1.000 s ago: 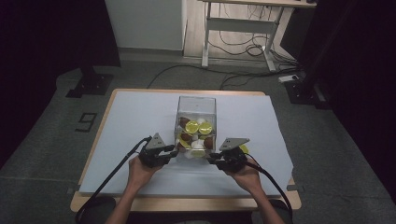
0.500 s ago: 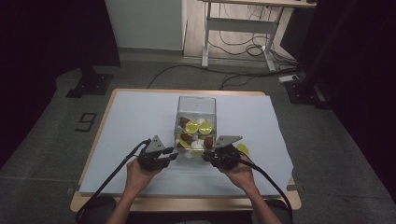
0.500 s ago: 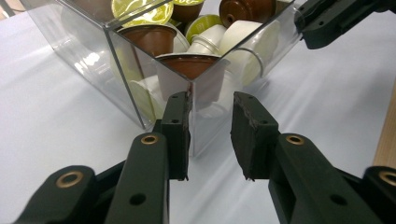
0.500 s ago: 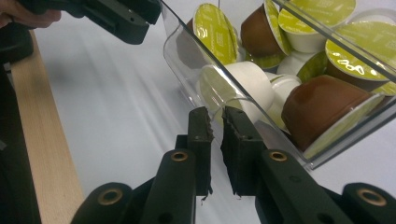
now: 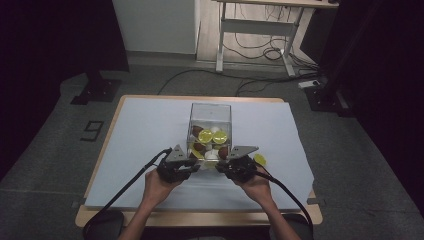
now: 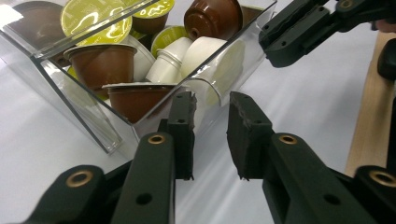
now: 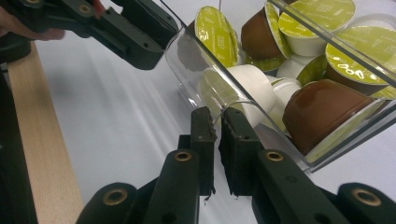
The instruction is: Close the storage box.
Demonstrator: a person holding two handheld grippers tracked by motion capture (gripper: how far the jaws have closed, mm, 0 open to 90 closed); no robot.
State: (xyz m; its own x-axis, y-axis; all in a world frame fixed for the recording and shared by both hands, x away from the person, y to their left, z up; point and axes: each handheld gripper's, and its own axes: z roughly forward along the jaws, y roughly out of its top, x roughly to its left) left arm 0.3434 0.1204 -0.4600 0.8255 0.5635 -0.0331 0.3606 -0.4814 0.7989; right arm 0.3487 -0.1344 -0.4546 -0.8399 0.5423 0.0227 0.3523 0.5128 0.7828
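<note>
Gripping the capsule box's near wall

I had my right hand-held gripper (image 7: 216, 122) pinching the clear box (image 5: 210, 125) mid-table; my left hand-held gripper (image 6: 211, 112), just narrowing, stayed slightly spread. Next, I judged: clamp left.

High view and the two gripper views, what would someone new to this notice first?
First, the clear plastic box in the middle of the white-covered table, packed with brown, white and green-lidded coffee capsules. Next, the two black tools at its near edge: the right tool is shut on the box's thin wall, while the left tool has just been closing around it. A stray green-lidded capsule lies right of the box.
</note>
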